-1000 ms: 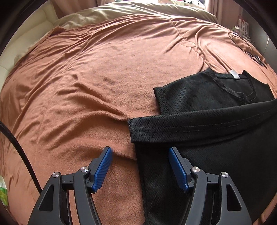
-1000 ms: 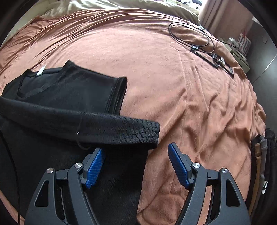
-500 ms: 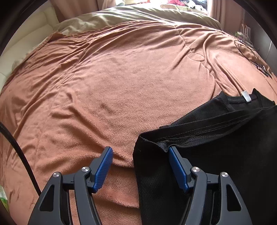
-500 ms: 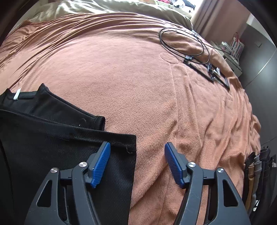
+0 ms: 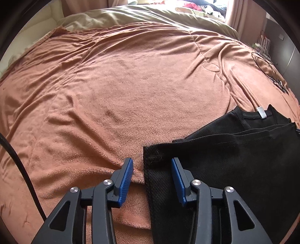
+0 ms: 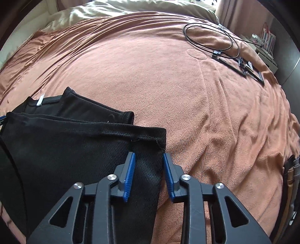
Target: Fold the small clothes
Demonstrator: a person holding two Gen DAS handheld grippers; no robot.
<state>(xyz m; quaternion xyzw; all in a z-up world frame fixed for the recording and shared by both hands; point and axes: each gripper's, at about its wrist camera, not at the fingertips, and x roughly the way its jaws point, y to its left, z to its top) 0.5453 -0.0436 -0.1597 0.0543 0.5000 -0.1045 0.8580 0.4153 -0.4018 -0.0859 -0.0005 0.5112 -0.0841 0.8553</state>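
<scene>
A black mesh T-shirt (image 5: 234,159) lies folded on the brown blanket (image 5: 131,93), its neck with a white label (image 5: 261,113) at the far end. In the left wrist view the shirt's near-left hem corner lies between the blue pads of my left gripper (image 5: 152,166). Its jaws are closing, with a gap left on both sides. In the right wrist view the T-shirt (image 6: 65,150) fills the lower left. Its right hem corner sits between the closing jaws of my right gripper (image 6: 148,159), whose pads stand just beside the cloth.
A coiled black cable (image 6: 210,37) and a flat black frame (image 6: 241,69) lie on the blanket (image 6: 187,93) at the far right. Stacked clothes (image 6: 290,178) show at the right edge. A beige duvet (image 5: 150,16) covers the far end. A black cord (image 5: 16,159) crosses the left.
Both grippers moved up to the folded-over hem, so its corners now lie between the jaws. Both pairs of jaws have narrowed a good deal, the right more than the left.
</scene>
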